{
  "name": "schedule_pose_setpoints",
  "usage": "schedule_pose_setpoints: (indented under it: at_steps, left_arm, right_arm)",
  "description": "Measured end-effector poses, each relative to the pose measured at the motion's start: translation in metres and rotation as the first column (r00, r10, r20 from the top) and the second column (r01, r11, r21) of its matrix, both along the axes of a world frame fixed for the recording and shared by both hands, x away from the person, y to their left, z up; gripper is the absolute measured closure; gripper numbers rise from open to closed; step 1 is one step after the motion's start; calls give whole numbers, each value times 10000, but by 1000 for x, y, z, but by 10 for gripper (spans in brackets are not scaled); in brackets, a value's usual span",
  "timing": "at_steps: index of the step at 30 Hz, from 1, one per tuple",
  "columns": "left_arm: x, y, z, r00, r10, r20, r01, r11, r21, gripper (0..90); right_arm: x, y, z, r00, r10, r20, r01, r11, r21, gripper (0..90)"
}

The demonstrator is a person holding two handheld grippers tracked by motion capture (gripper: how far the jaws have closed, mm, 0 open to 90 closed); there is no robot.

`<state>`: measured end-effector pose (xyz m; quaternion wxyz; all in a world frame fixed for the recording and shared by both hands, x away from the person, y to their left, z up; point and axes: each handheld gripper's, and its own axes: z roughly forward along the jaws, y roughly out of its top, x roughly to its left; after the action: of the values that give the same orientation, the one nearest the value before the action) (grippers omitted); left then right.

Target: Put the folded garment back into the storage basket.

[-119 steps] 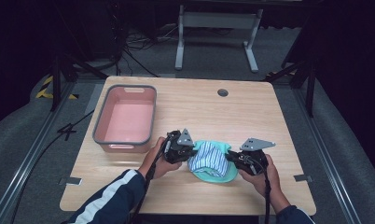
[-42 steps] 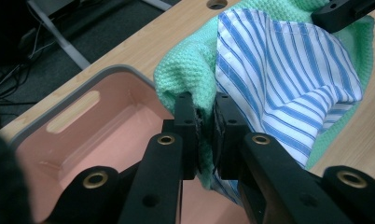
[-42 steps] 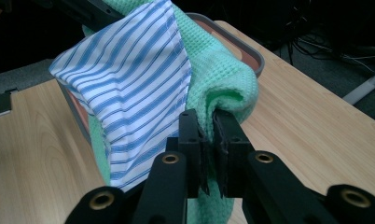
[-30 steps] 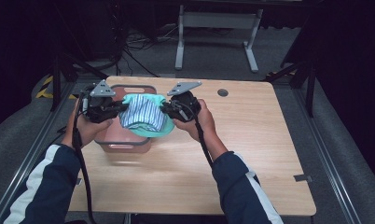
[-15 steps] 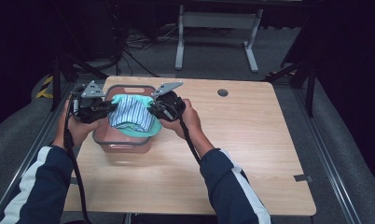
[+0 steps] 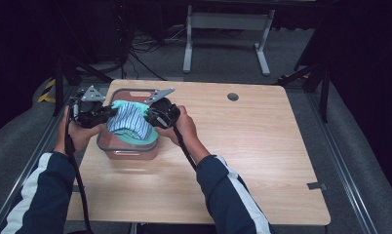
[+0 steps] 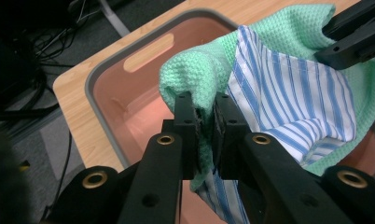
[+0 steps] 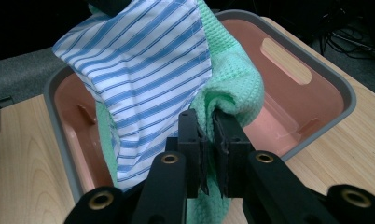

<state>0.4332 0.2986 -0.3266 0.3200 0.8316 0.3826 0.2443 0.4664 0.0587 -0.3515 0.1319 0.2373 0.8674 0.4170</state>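
Note:
A folded bundle of a green waffle-knit cloth (image 6: 135, 137) and a blue-and-white striped cloth (image 6: 129, 122) hangs just over the pink bin (image 6: 117, 151) with its grey rim at the table's left. My left gripper (image 6: 107, 112) is shut on the bundle's left end, my right gripper (image 6: 146, 117) on its right end. In the left gripper view the pads (image 7: 184, 114) pinch the green cloth (image 7: 199, 70) beside the striped cloth (image 7: 293, 93). The right gripper view has the pads (image 8: 190, 135) pinching the green fold (image 8: 232, 88) above the bin (image 8: 316, 116).
The wooden table (image 6: 262, 146) stretches to the right of the bin, with a round cable hole (image 6: 232, 96) near its far edge. Dark floor, cables and a metal stand (image 6: 223, 29) lie behind the table.
Both grippers have carried the cloth bundle left and down, from above the bin's right edge to over the bin's middle. Both grips stay the same.

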Motion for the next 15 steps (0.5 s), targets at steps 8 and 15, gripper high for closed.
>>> schedule_pose_setpoints:
  at_steps: [8,15]
  left_arm:
    - [3,8,-12,9996,207,-172,-208,9998,-37,818]
    - [6,7,-26,9987,275,-420,-265,9994,242,818]
  right_arm:
    - [5,12,-11,9998,76,-185,-75,10000,21,817]
    - [12,19,-25,9987,-24,-506,18,9999,-123,815]
